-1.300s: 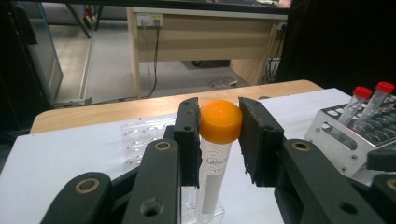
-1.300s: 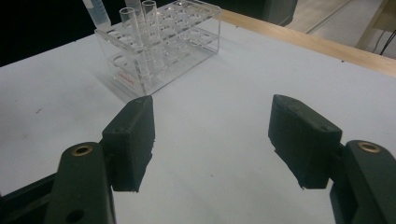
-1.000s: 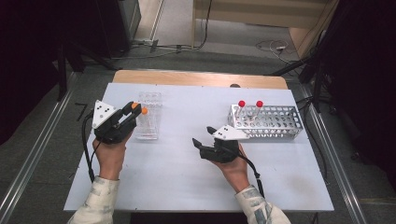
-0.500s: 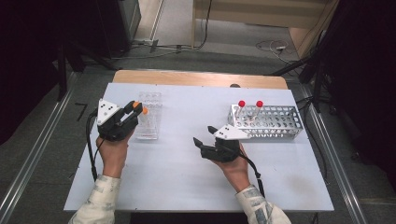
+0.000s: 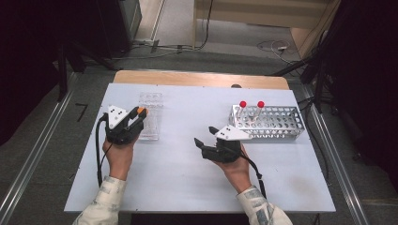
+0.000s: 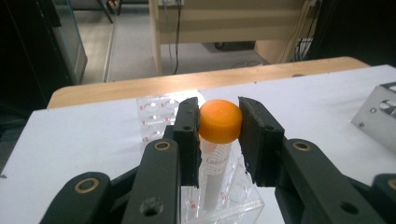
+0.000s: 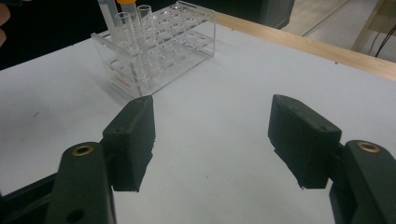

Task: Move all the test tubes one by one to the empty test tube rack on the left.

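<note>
My left gripper (image 5: 139, 117) (image 6: 219, 133) is shut on the orange cap (image 6: 220, 120) of a clear tube (image 6: 212, 182). The tube stands upright with its lower end inside the clear plastic rack (image 5: 151, 117) (image 6: 156, 107), at the rack's near end. My right gripper (image 5: 206, 139) (image 7: 212, 140) hovers open over bare table at centre right, with nothing between its jaws. From the right gripper view the clear rack (image 7: 163, 42) lies farther off, with an orange-capped tube (image 7: 126, 18) and empty tubes in its end.
A metal rack (image 5: 277, 124) (image 6: 380, 112) stands at the right of the white table (image 5: 187, 178), with two red-capped tubes (image 5: 242, 105) in its left end. A wooden strip (image 5: 197, 78) borders the far edge. Dark floor and cables lie beyond.
Hardly anything: the left gripper with the orange-capped tube has shifted a little toward the person. The right gripper has stayed in place, open.
</note>
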A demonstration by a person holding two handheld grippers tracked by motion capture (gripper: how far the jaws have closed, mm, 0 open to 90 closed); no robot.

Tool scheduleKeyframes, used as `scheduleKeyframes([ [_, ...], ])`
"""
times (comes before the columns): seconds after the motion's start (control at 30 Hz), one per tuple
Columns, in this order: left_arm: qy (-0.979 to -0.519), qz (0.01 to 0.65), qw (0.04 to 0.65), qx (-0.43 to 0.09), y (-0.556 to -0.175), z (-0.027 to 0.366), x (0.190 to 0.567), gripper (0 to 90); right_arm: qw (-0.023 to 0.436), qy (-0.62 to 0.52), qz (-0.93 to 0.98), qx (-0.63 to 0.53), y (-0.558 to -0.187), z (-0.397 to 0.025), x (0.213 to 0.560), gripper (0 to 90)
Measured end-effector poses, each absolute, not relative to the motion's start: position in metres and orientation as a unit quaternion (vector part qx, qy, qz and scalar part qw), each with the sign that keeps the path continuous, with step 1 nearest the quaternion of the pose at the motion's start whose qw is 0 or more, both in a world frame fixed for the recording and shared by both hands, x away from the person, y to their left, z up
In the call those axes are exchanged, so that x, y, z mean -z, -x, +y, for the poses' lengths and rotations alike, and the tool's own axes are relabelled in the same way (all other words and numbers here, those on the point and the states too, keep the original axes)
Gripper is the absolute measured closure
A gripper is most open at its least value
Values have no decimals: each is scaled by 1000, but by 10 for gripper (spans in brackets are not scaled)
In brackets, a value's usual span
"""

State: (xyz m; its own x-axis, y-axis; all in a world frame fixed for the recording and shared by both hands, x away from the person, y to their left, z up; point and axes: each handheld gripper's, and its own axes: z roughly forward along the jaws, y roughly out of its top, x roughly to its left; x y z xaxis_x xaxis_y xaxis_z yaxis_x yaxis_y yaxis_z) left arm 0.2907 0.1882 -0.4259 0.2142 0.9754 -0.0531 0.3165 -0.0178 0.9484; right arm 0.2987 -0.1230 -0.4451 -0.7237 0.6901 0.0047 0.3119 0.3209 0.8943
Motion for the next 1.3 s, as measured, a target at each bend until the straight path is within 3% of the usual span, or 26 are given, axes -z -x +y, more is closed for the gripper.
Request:
scheduleKeyframes([
  [0.43, -617, 530, 468, -346, -290, 188, 431, 604, 194, -321, 788, -489, -299, -125, 445, 300],
  [0.7, -607, 536, 473, -347, -285, 189, 421, 278, 205, -329, 782, -488, -301, -132, 442, 288],
  [0.77, -604, 536, 473, -353, -284, 189, 419, 240, 211, -331, 779, -489, -303, -136, 441, 288],
  [1.3, -601, 540, 481, -340, -284, 188, 417, 199, 300, -418, 729, -451, -330, -218, 430, 303],
])
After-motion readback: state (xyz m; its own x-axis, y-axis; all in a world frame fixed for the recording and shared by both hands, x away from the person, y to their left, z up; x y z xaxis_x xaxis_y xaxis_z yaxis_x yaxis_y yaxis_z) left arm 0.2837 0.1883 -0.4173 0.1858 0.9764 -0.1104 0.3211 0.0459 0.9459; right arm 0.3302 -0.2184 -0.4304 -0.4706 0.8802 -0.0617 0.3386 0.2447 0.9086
